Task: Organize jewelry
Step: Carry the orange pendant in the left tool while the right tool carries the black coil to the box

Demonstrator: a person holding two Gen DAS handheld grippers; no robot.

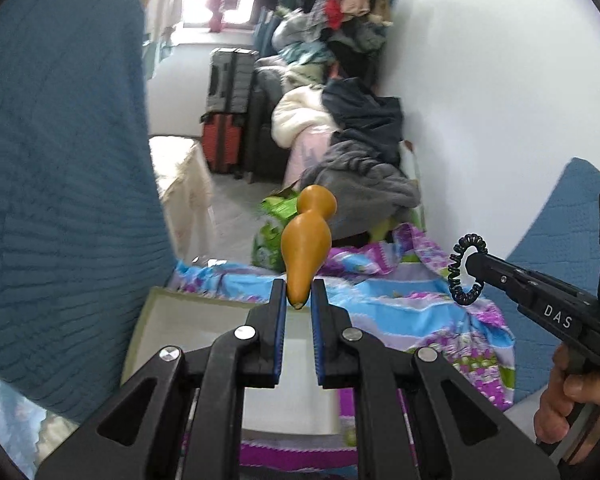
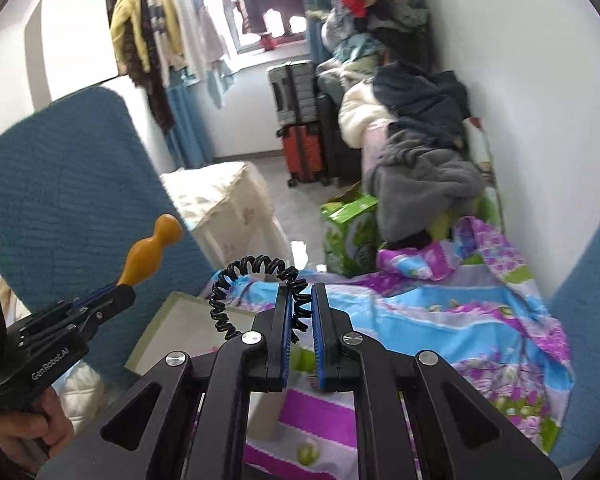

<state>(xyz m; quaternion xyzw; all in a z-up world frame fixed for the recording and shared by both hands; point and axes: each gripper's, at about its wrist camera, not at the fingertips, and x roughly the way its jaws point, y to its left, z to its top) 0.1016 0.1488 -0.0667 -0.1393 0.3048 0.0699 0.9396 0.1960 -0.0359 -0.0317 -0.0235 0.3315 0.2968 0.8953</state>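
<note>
While both pieces are held up off the bed, the orange gourd-shaped pendant (image 1: 306,240) stands upright in the left gripper (image 1: 299,300), pinched only by its narrow tip, and the black coiled band (image 2: 256,292) hangs in a loop from the right gripper (image 2: 300,310). Below them an open pale box (image 1: 172,320) rests on the flowered bedspread (image 1: 412,312), near the blue quilted headboard (image 1: 60,180).

Slipping looks like the chief risk: the gourd is smooth and tapered, gripped at its thinnest point with its bulk above, so a jolt or slight easing could let it tip or shoot out onto the bedspread. The springy coil could twist free, or snag on a pad at release and miss the box.

Left jaws stand nearly together, clamped on the gourd's tip with a narrow gap below it. Right jaws are likewise close, squeezing a few turns of the coil between the blue pads (image 2: 287,320), the remaining loop dangling to the left.
</note>
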